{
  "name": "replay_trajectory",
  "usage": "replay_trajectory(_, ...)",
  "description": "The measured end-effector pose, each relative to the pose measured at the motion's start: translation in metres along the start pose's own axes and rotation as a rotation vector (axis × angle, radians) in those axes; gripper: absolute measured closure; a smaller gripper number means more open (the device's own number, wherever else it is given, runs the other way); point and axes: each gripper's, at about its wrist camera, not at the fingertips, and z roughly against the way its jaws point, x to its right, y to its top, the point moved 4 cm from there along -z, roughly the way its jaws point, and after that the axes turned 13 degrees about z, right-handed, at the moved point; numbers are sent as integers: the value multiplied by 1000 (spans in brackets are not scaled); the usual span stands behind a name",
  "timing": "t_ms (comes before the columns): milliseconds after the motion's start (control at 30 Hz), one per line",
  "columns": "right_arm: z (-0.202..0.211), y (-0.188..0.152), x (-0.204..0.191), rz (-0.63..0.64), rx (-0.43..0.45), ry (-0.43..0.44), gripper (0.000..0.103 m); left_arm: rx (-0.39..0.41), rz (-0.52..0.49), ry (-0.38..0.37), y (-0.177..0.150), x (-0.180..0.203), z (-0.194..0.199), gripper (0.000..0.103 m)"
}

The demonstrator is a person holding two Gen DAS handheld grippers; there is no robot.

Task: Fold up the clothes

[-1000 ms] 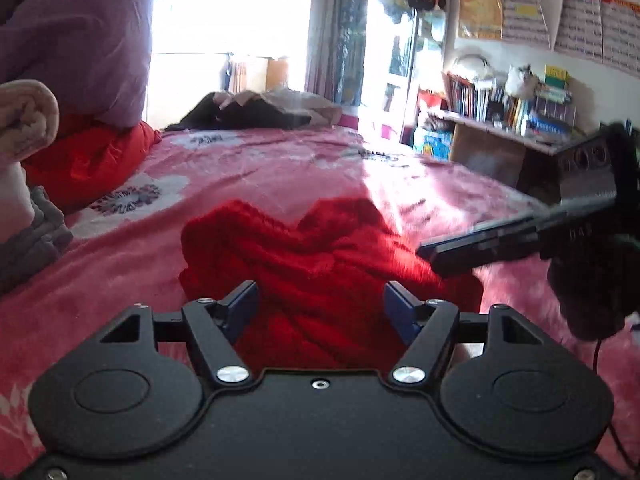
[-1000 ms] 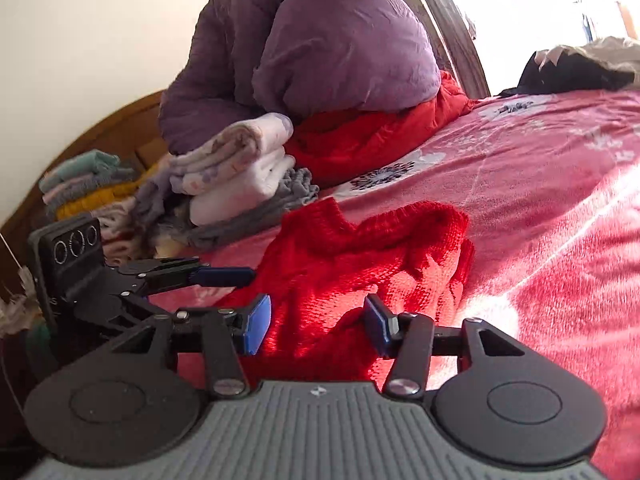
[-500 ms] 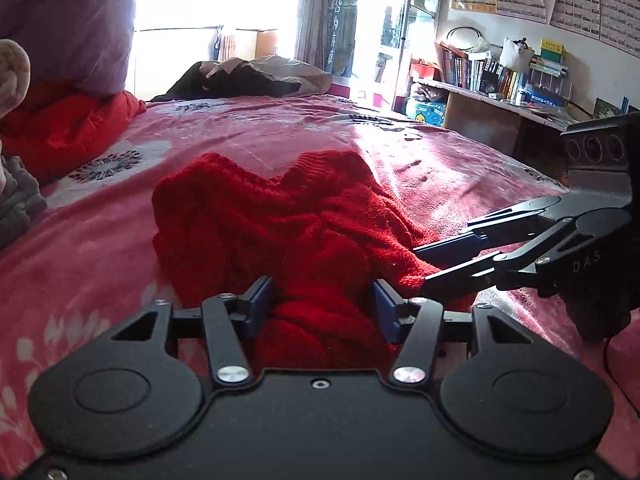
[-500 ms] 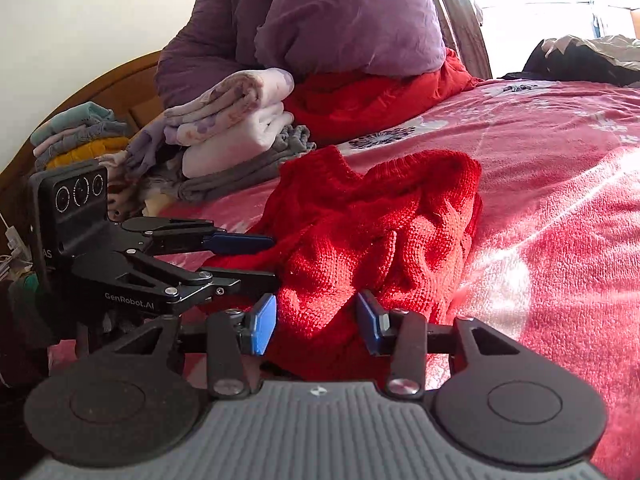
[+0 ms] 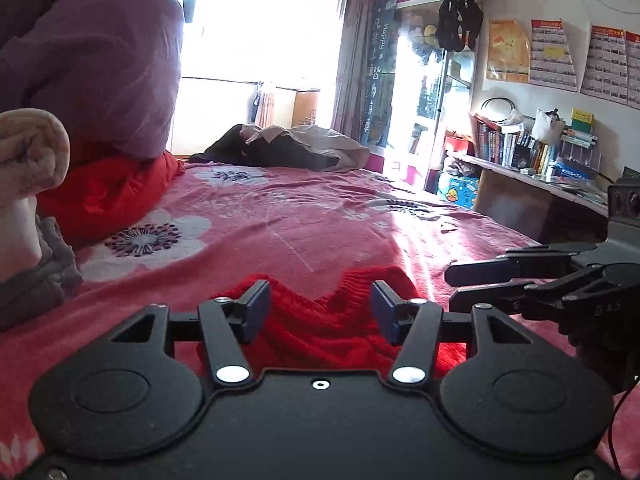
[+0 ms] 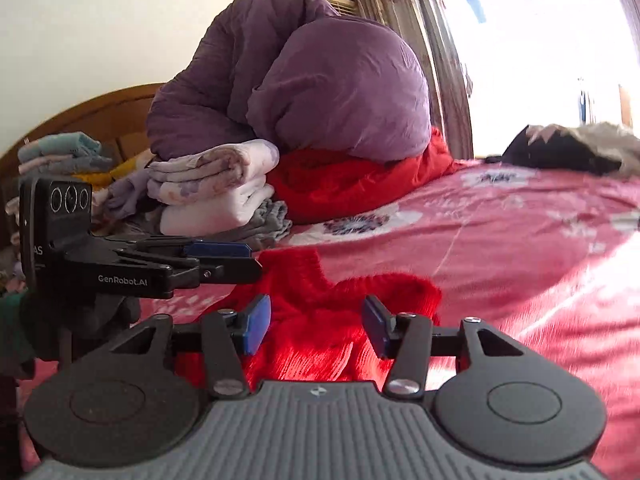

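Red sweater (image 5: 320,328) bunched on the pink floral bed (image 5: 280,232), near its front edge. Left hand-held gripper (image 5: 320,312) released, pads straddling the knit without pressing. Right hand-held gripper (image 6: 316,326) opening, sweater between its pads, ungrasped.

This is a lived-in home bedroom. A bed with a wooden headboard (image 6: 100,116) fills most of both views, spread with a pink flowered blanket (image 5: 280,224) and heaped with a purple duvet (image 6: 320,88) and stacks of folded laundry (image 6: 216,188). Past the bed, a curtained window (image 5: 256,52) lets in bright daylight, and against the far wall stand a glass-fronted cabinet (image 5: 436,92) and a desk crowded with books (image 5: 516,148), with calendars and posters (image 5: 552,54) pinned above.
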Motion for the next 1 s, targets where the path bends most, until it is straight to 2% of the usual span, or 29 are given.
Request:
replay_trajectory(67,-14,5,10,-1,8,-23,38,-15,-6,18,3,-5,-9,46)
replay_trajectory(200,-42,-5,28,-25,-28,-45,38,-100,-18,21,-9,-12,-26,42)
replay_trajectory(300,-65,-23,32,-48,-112,-8,34,-156,-23,33,-20,-17,-35,42)
replay_trajectory(467,-75,-39,39,-156,-151,64,31,-219,19,22,-30,-27,-44,40)
replay_trajectory(633,-78,-43,34,-162,-166,64,31,-213,17,16,-31,-26,-45,39)
replay_trajectory(733,-67,-34,32,-137,-138,46,32,-169,35,8,-19,-23,-28,39)
replay_trajectory(833,-47,-29,40,-223,-79,38,31,-104,147,2,-5,-31,-4,39)
replay_trajectory(867,-41,-31,45,-267,-75,32,28,-92,195,3,-3,-36,3,39)
replay_trajectory(1000,-23,-54,62,-492,-94,21,25,-117,442,19,-13,-59,22,33)
